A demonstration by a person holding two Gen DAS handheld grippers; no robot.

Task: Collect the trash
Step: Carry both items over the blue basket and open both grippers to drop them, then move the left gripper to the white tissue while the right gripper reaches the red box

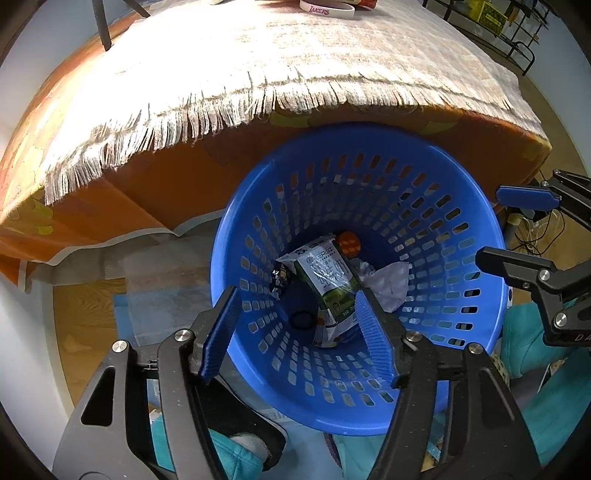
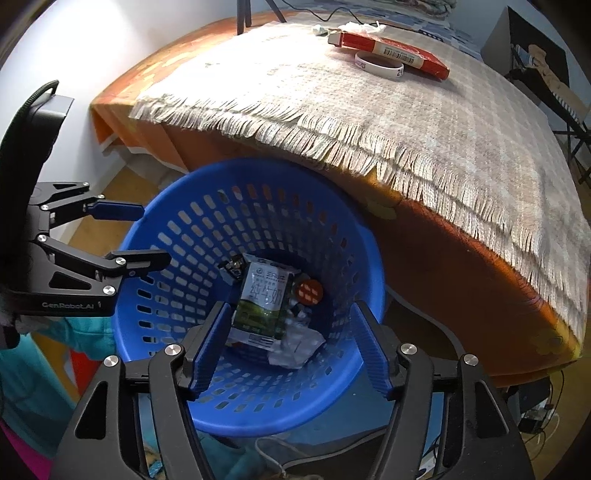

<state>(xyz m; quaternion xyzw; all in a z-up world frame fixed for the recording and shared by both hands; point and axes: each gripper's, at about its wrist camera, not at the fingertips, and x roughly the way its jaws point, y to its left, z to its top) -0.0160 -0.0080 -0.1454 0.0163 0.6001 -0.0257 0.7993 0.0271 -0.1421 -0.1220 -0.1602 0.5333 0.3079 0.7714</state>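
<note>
A green-and-white plastic milk pouch (image 1: 328, 291) and crumpled white paper (image 1: 388, 282) lie at the bottom of the blue perforated plastic basket (image 1: 461, 236) beside the worktop (image 2: 424, 122). Both are judged light, soft and crushable, best pinched at an edge. The left gripper (image 1: 299, 332) and right gripper (image 2: 291, 343) are tilted steeply down over the basket, jaws apart, nothing held.

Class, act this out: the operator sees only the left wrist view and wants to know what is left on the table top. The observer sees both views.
Operator: I see a wristband at my top edge. What's next to it?
Observer: A flat red box with a barcode label, right behind it.
Operator: Any trash beyond that?
Observer: Yes, crumpled white tissue at the box's far end.
</note>
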